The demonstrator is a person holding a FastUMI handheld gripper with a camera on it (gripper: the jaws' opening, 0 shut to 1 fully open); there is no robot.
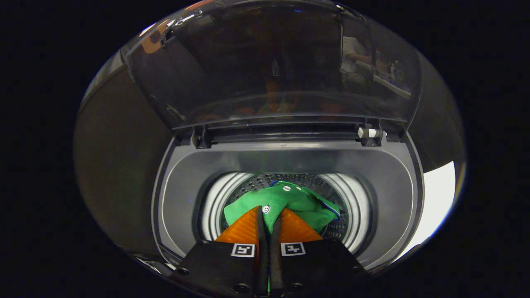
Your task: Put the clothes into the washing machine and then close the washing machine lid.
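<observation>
The gripper (269,215) points steeply down over the open top of the washing machine (174,194), its two fingers drawn close together and pinching a fold of the green garment (298,200) between them. The garment, with small white buttons along its placket, hangs from the fingertips and spreads out into the perforated drum (265,180), just beyond and to the right of the fingers. The ribbed pale ring of the tub opening circles the cloth. On the far side, the tinted clear lid (265,66) stands raised on its hinges, well apart from the gripper.
</observation>
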